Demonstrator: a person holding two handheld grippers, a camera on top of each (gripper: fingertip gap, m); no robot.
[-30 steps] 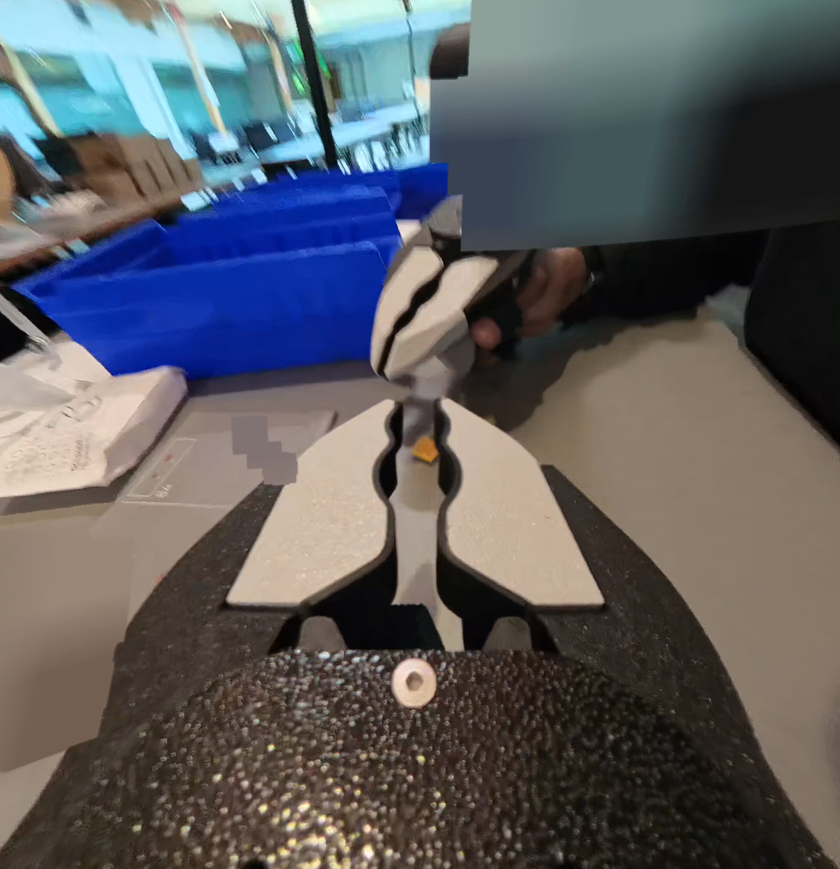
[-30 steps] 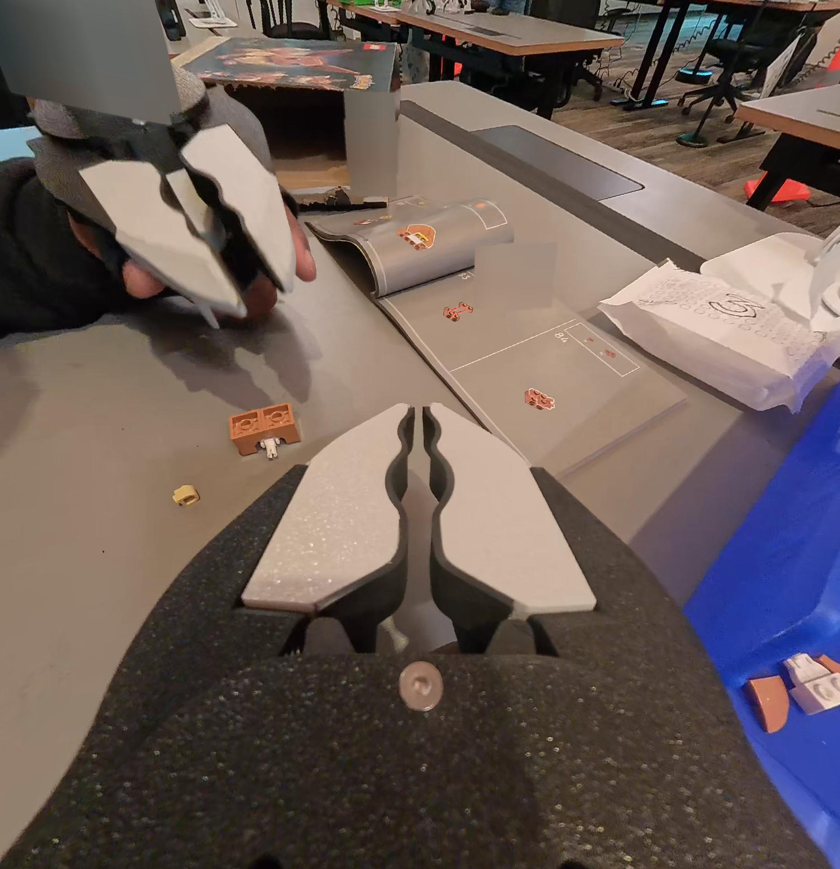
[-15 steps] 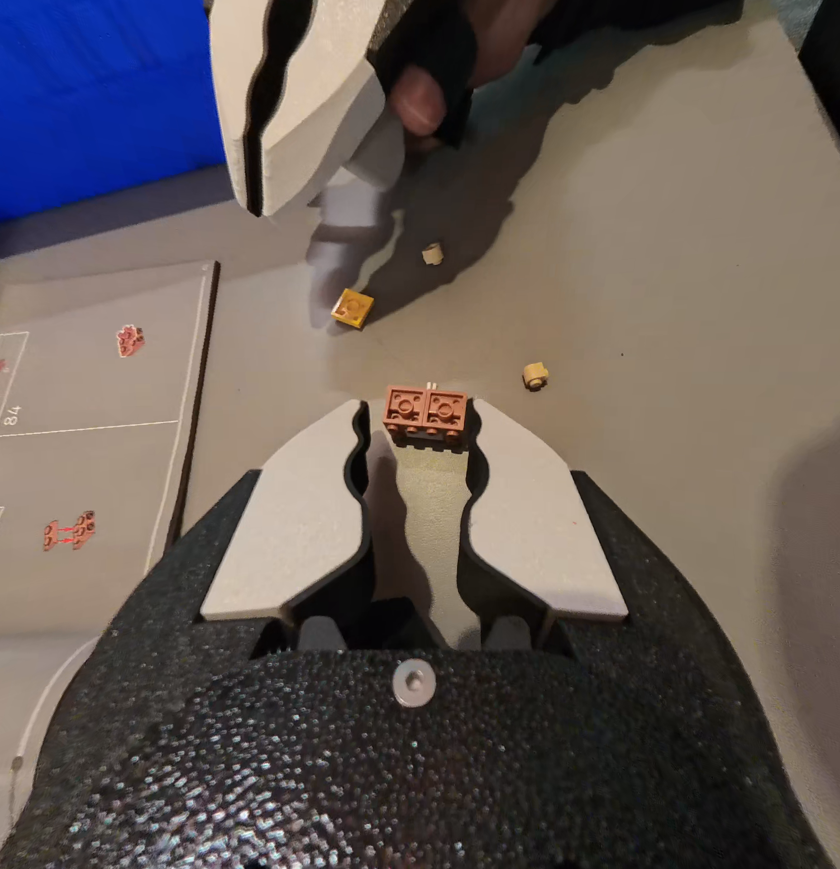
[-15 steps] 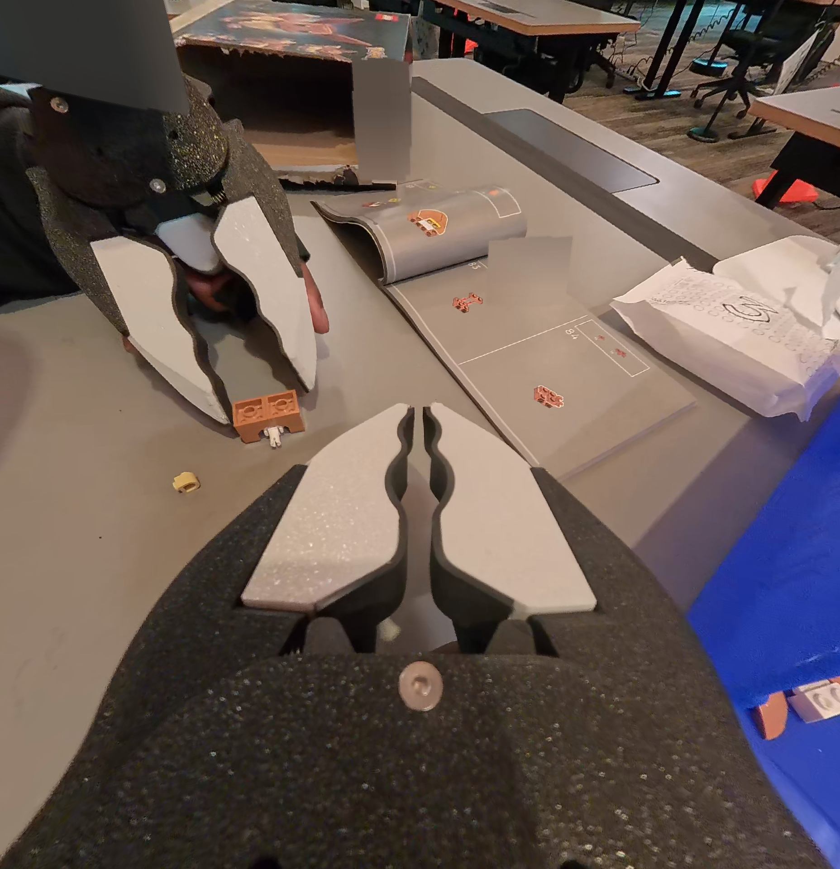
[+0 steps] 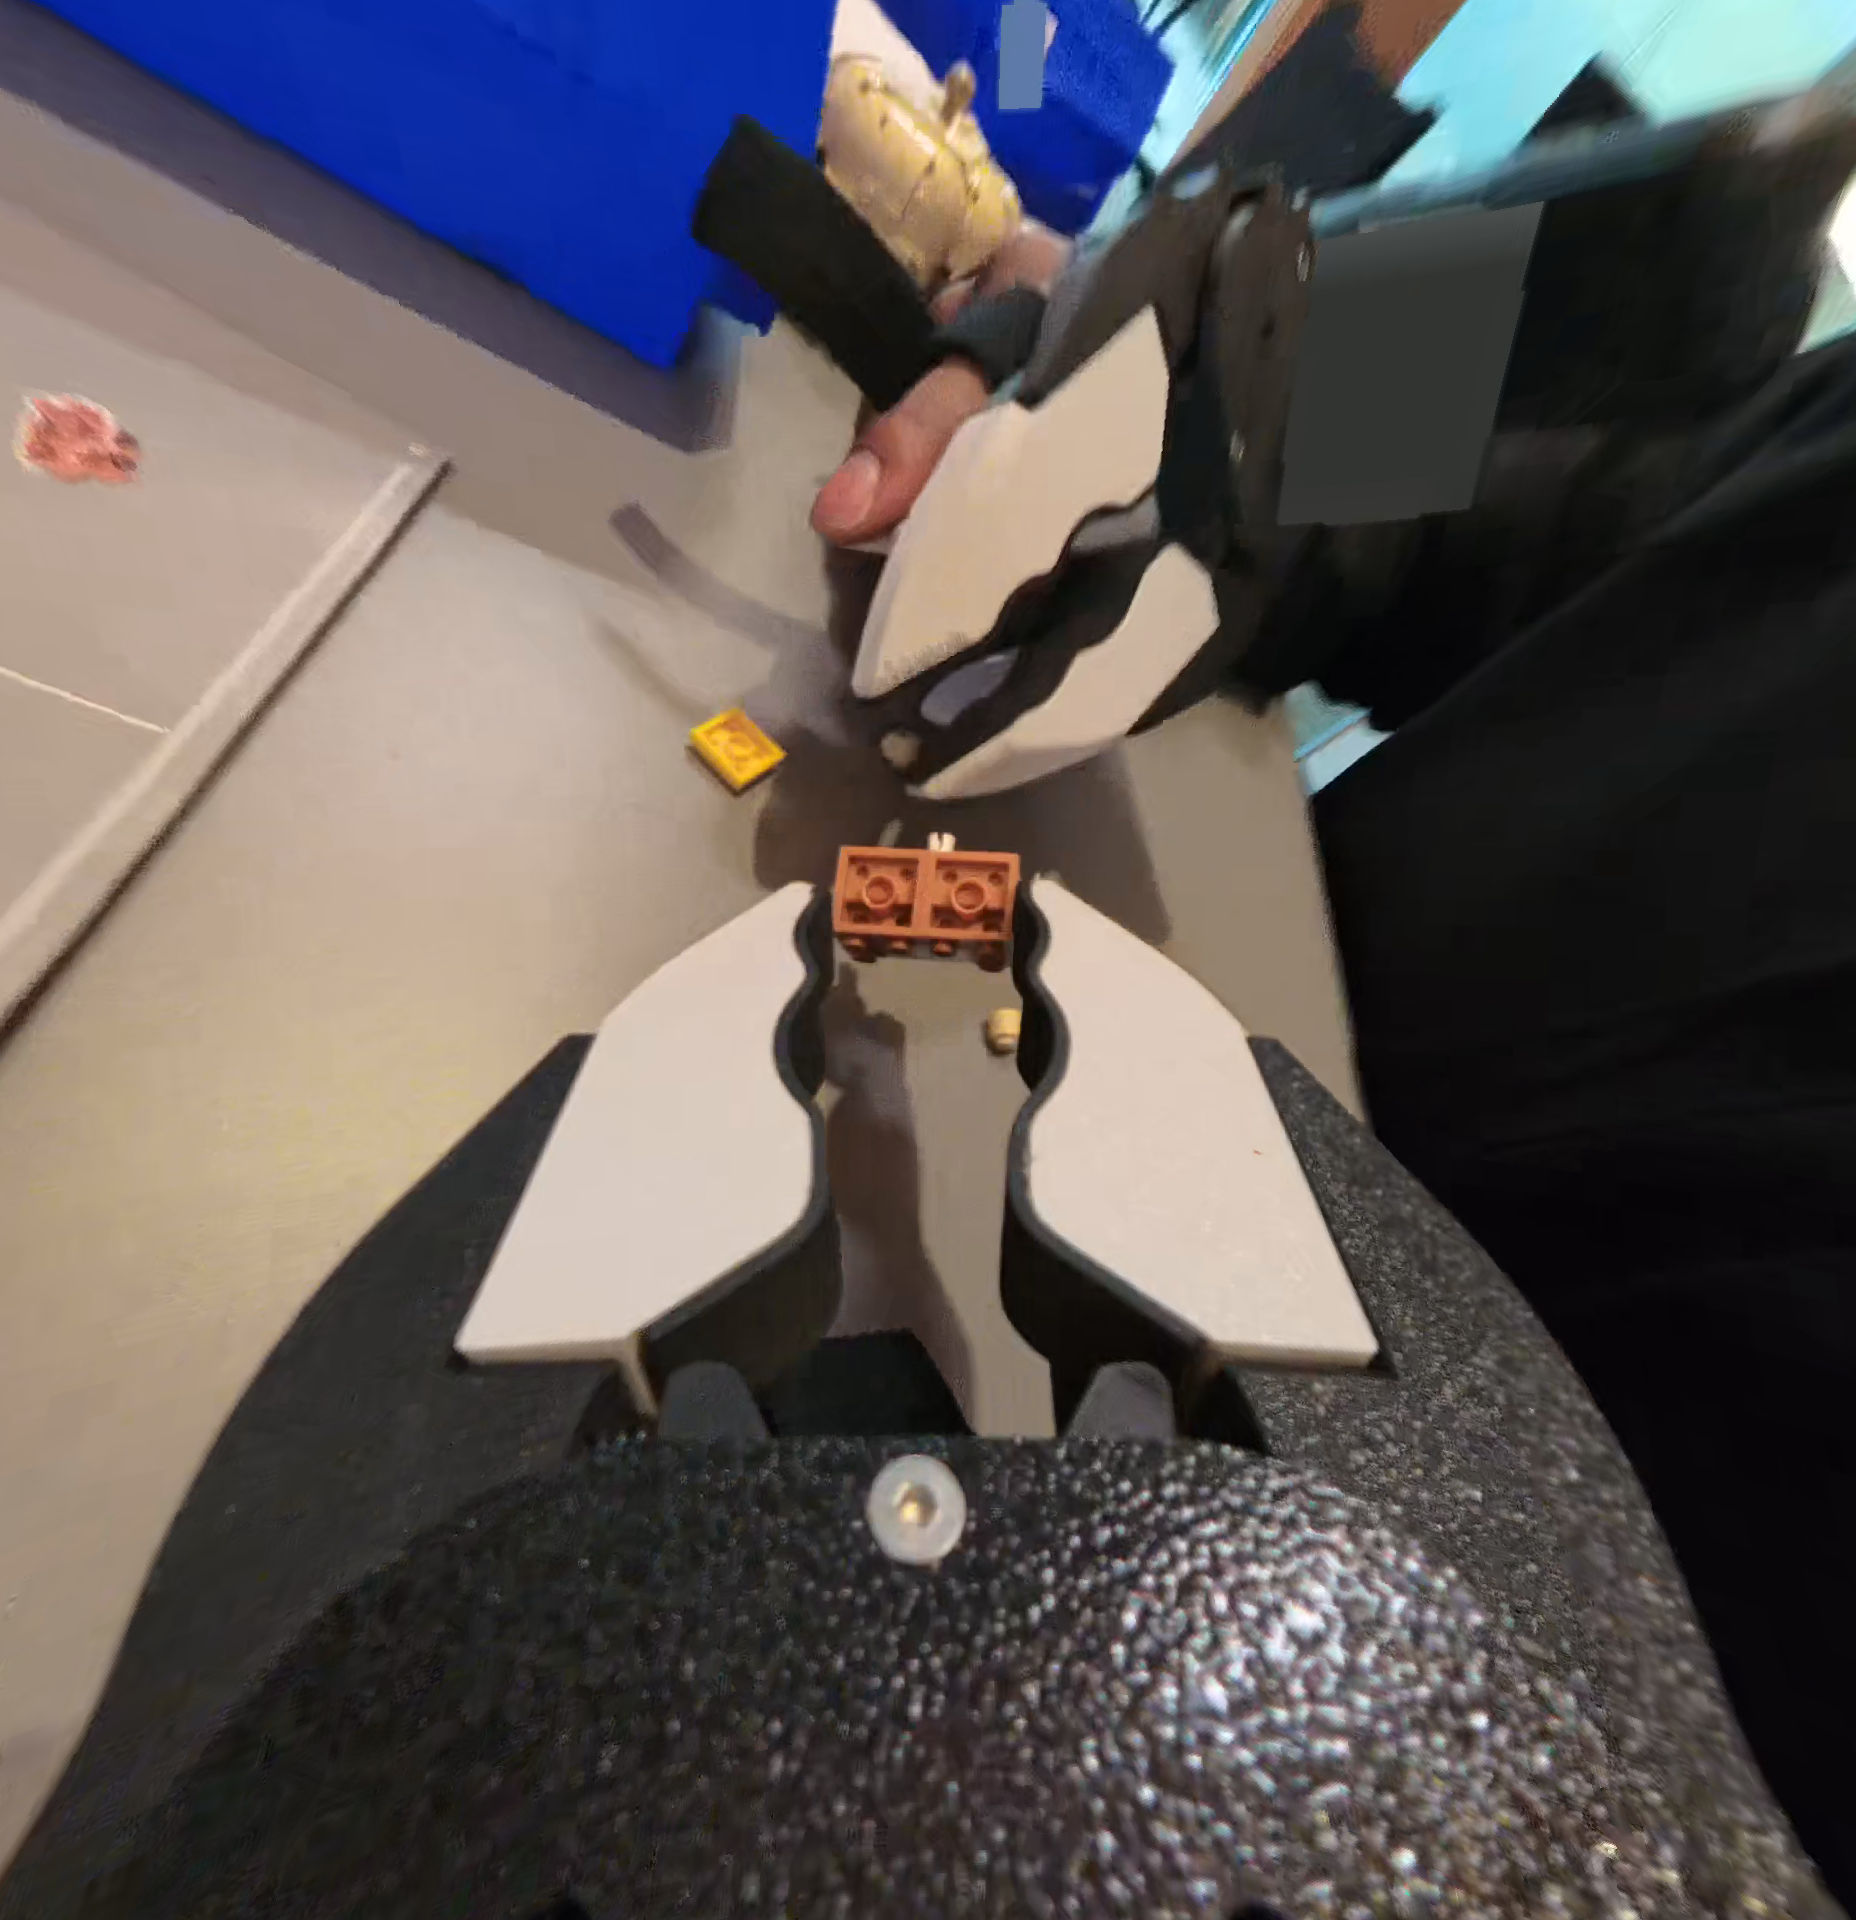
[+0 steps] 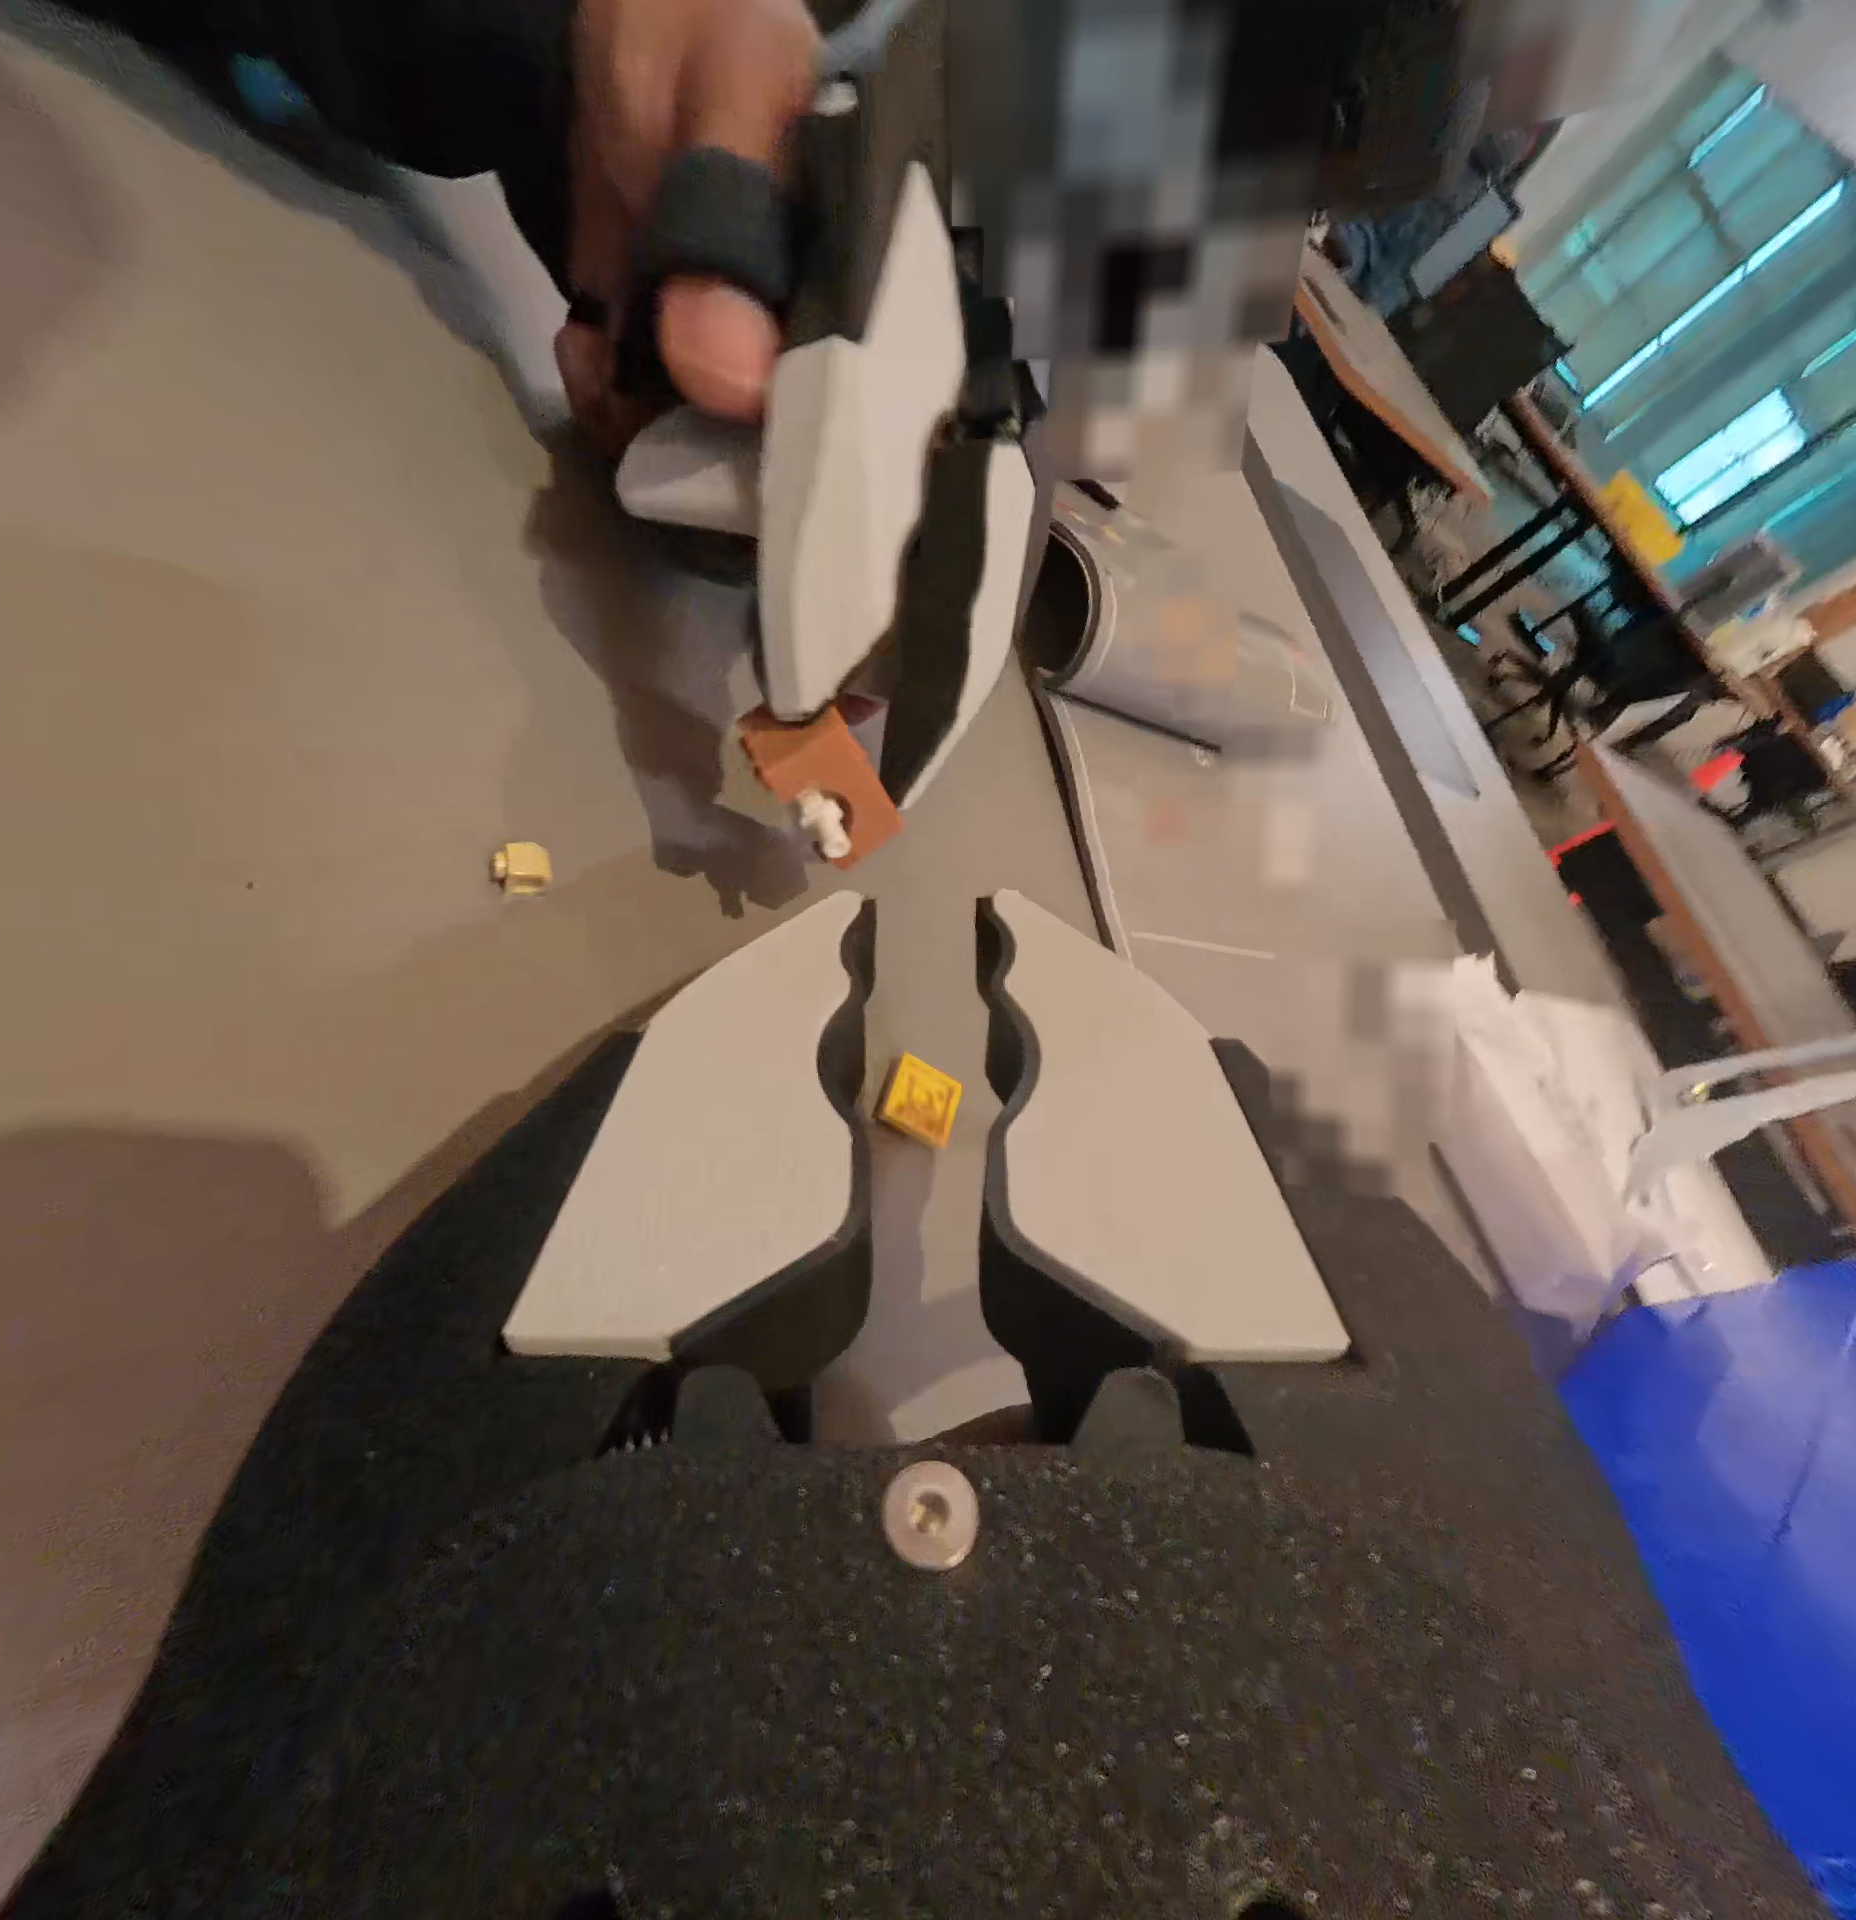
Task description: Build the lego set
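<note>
My left gripper is shut on a brown two-stud brick assembly with a small white pin at its far side. It holds the assembly above the grey table. The right wrist view shows the same gripper with the brick pinched at its tips, clear of the table. My right gripper is open and holds nothing. A yellow tile lies on the table below its fingers. In the left wrist view the right gripper hovers low just beyond the brick, with the yellow tile to its left.
Small tan studs lie on the table. An open instruction booklet lies to the side, with blue bins beyond it. A white paper bag and a gold figure are nearby. Less than 4 cm separates the two grippers' tips. The yellow tile sits 5 centimeters or so from the ends of my right fingers. Look for it in the left wrist view too.
My left fingers, which stood around the brown brick on the table, have closed on it and lifted it. My right gripper has opened and come down over the yellow tile.
</note>
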